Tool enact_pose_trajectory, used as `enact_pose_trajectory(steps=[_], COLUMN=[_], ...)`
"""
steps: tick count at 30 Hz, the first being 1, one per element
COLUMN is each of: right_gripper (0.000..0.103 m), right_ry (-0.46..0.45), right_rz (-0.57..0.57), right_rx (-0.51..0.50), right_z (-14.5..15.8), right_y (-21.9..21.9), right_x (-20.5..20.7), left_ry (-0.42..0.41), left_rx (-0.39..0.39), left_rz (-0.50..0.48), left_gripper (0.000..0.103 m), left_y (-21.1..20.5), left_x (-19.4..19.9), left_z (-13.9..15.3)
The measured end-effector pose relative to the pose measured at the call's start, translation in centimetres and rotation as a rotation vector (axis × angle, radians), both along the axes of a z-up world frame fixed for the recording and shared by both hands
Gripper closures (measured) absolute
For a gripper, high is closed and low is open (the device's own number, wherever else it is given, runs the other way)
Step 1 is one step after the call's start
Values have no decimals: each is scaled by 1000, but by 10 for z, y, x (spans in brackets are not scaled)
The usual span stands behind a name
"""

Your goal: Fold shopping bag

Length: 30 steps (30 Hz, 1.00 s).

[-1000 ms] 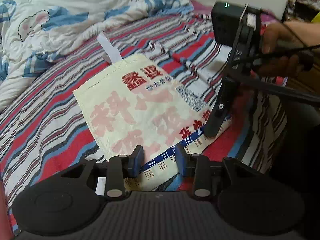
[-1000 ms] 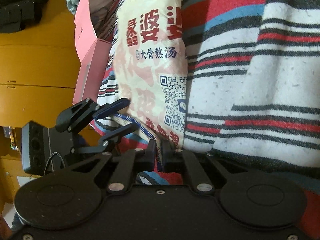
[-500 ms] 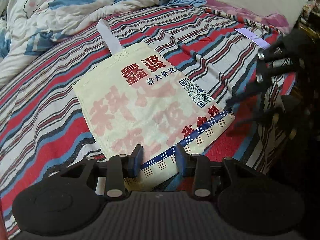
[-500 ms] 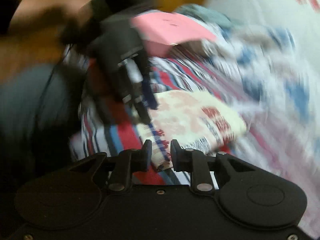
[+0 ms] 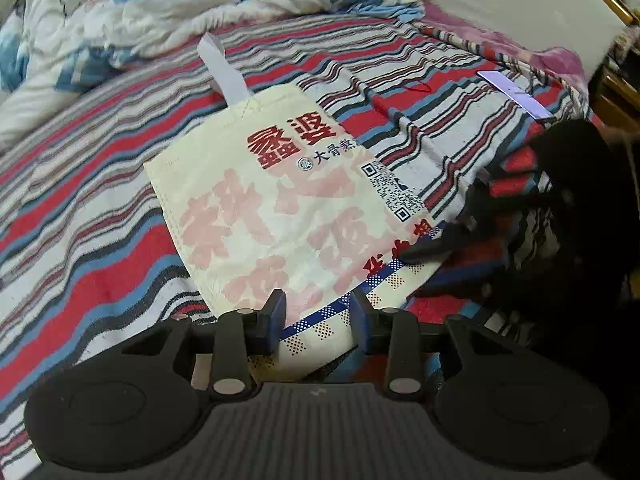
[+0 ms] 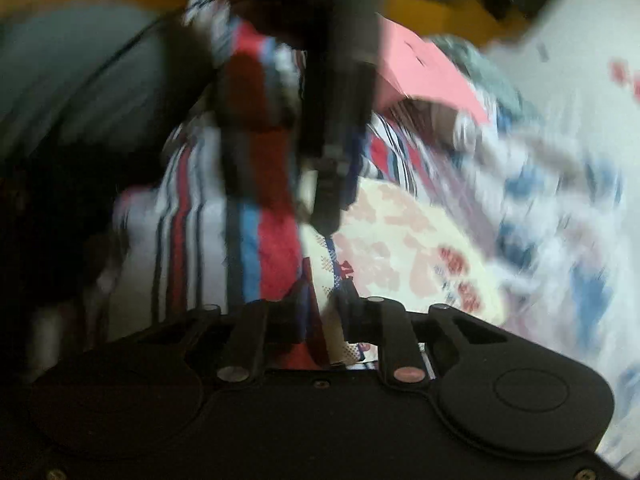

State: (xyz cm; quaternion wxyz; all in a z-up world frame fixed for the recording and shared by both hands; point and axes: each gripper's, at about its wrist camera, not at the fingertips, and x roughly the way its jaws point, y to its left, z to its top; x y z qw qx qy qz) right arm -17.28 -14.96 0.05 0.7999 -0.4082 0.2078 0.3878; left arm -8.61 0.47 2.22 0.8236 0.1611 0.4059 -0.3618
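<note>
A cream shopping bag [image 5: 280, 208] with red print and a white handle [image 5: 222, 68] lies flat on the striped bedspread [image 5: 100, 216]. My left gripper [image 5: 317, 312] is open and straddles the bag's near blue-checked edge; its pads do not press on it. My right gripper [image 5: 432, 268] comes in low from the right at the bag's right corner, with one finger above the corner and one below. The right wrist view is blurred. There the bag [image 6: 408, 248] has its checked edge between the jaws of the right gripper [image 6: 324, 312], which are closing with a gap still showing.
A crumpled white and blue quilt [image 5: 160, 4] lies at the far side of the bed. A pale slip [image 5: 516, 94] rests near the bed's right edge. In the right wrist view a pink box [image 6: 424, 76] stands beyond the bag.
The right gripper opened, left the bag's corner, swung away and returned low and sideways to that corner. The left gripper stayed at the near edge and rolled slightly.
</note>
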Motion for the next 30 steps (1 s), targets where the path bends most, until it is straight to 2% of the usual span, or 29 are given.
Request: enact_pose_trajectory(steps=[4, 6, 7, 11, 13, 16, 18, 20, 21, 22, 23, 27, 30], right_gripper=[89, 89, 89, 89, 91, 94, 95, 96, 96, 97, 97, 97, 97], right_ry=[531, 828, 938, 1183, 1242, 1268, 1267, 1261, 1256, 1253, 1253, 1249, 1251], right_rz=[-240, -374, -425, -519, -541, -551, -549, -548, -549, -551, -553, -549, -545], right_rx=[392, 575, 639, 742, 757, 752, 742, 734, 733, 734, 737, 736, 729], right_z=[17, 5, -2, -23, -29, -31, -30, -29, -29, -29, -29, -29, -29], right_y=[-41, -66, -75, -88, -92, -94, -94, -93, -93, -93, -94, -95, -94], right_x=[65, 98, 109, 130, 137, 137, 135, 136, 136, 136, 136, 135, 138], left_ry=[3, 24, 36, 90, 83, 87, 39, -16, -16, -11, -5, -42, -10], left_rx=[-27, -60, -73, -122, -130, -115, -53, 49, 66, 81, 96, 206, 215], left_rz=[-23, -24, -21, -7, -26, -123, -165, -190, -202, -220, -239, -326, -313], left_gripper=[70, 70, 70, 70, 70, 69, 69, 69, 71, 79, 83, 85, 86], left_y=[7, 12, 15, 27, 30, 22, 12, -3, -6, -10, -13, -24, -25], left_x=[-5, -5, -5, 2, 5, 2, -1, 0, 1, 2, 3, -8, 0], left_z=[4, 7, 9, 12, 17, 24, 26, 23, 23, 23, 23, 22, 20])
